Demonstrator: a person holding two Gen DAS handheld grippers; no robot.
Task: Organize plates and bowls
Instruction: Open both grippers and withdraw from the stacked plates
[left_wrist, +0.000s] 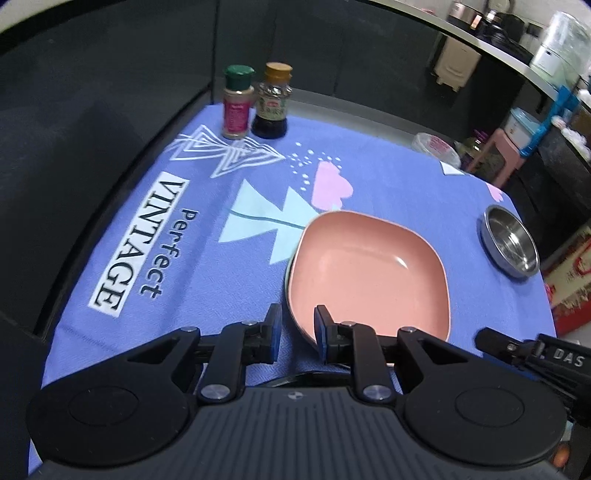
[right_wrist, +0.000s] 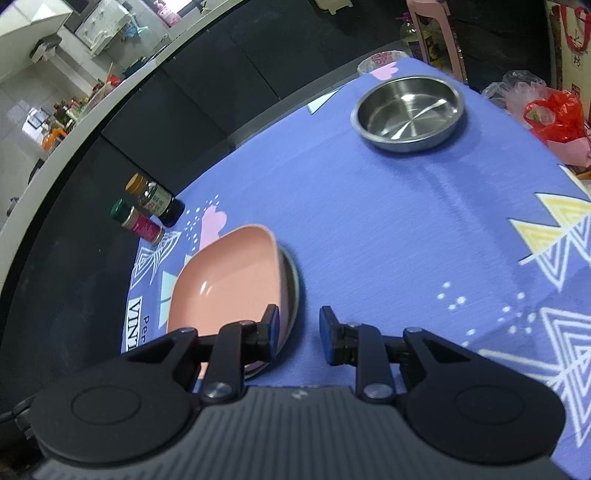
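Observation:
A pink square plate (left_wrist: 369, 273) rests on a round metal dish whose rim (right_wrist: 293, 295) shows under its edge, on the blue cloth. It also shows in the right wrist view (right_wrist: 232, 284). A steel bowl (left_wrist: 509, 242) sits at the table's far right edge, and shows in the right wrist view (right_wrist: 408, 110). My left gripper (left_wrist: 297, 332) is open and empty, its right finger over the plate's near corner. My right gripper (right_wrist: 299, 332) is open and empty, just right of the plate stack.
A green-capped spice jar (left_wrist: 236, 103) and a dark sauce bottle (left_wrist: 271, 101) stand at the table's far edge. The blue printed tablecloth (left_wrist: 166, 221) covers the table. Bags (right_wrist: 554, 114) and a pink stool (left_wrist: 495, 155) stand beyond the table.

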